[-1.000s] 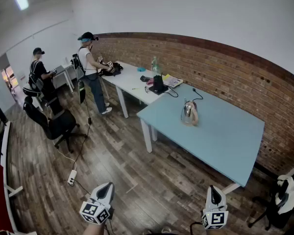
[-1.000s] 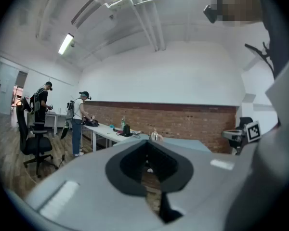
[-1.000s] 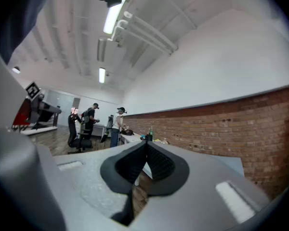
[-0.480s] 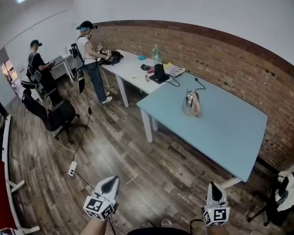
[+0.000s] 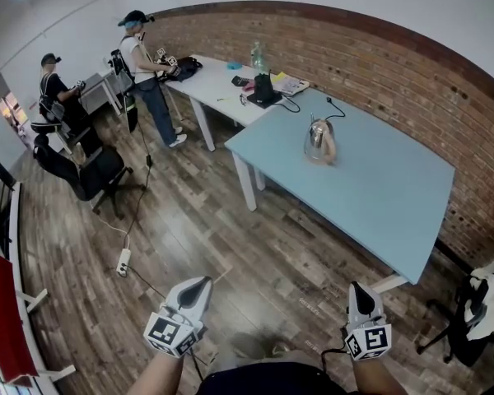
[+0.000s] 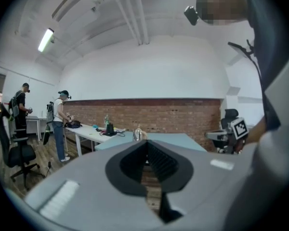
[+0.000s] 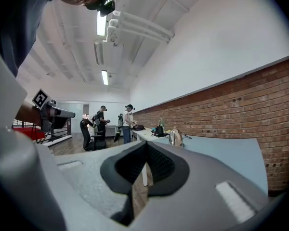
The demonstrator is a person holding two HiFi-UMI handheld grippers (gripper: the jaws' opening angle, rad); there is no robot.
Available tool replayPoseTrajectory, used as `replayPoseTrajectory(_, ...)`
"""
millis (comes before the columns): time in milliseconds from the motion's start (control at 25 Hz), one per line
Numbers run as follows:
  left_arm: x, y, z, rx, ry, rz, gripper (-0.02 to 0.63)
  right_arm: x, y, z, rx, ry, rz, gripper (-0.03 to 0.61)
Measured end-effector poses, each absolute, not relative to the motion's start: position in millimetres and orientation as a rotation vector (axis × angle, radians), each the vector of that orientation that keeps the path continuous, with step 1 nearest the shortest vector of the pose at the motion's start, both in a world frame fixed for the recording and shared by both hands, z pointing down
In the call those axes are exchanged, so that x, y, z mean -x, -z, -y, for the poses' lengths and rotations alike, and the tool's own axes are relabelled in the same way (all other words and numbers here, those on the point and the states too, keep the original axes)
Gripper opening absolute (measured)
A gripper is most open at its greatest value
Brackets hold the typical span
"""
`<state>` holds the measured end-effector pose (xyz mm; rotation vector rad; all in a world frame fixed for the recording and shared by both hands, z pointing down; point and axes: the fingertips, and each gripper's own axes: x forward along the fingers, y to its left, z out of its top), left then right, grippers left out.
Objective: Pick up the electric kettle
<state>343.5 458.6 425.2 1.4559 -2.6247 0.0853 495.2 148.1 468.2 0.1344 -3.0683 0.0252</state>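
The steel electric kettle [image 5: 319, 141] stands upright near the far side of the light blue table [image 5: 379, 212], well ahead of both grippers. It shows small in the left gripper view [image 6: 138, 134] and in the right gripper view [image 7: 175, 137]. My left gripper [image 5: 202, 282] is low at the left over the wooden floor, shut and empty. My right gripper [image 5: 356, 287] is low at the right, near the table's front corner, also shut with nothing between its fingers. Both point roughly level toward the table.
A white table [image 5: 218, 97] with a black device [image 5: 263, 97], bottle and papers adjoins the blue one. Two people [image 5: 140, 56] [image 5: 58, 89] stand at far left near an office chair [image 5: 90, 175]. A power strip [image 5: 123, 262] lies on the floor. A chair with cloth [image 5: 477, 319] stands right.
Both grippers have come higher in the head view, the left also shifting right. The view has drawn nearer the blue table. The kettle has not moved.
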Motion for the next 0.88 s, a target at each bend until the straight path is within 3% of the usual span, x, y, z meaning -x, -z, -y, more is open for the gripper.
replayPoseTrajectory(240, -338.5, -432.5, -450.7, -1.459, -0.162, 2.582, 0.002, -481.8, -467.8, -144.1, -0.122, -0.048, 3.06, 0.003)
replayPoseTrajectory(880, -240.0, -435.6, -377.6, -1.675, -0.17, 2.511, 0.002, -413.2, -461.4, -122.1, -0.269, -0.016, 3.001, 0.003)
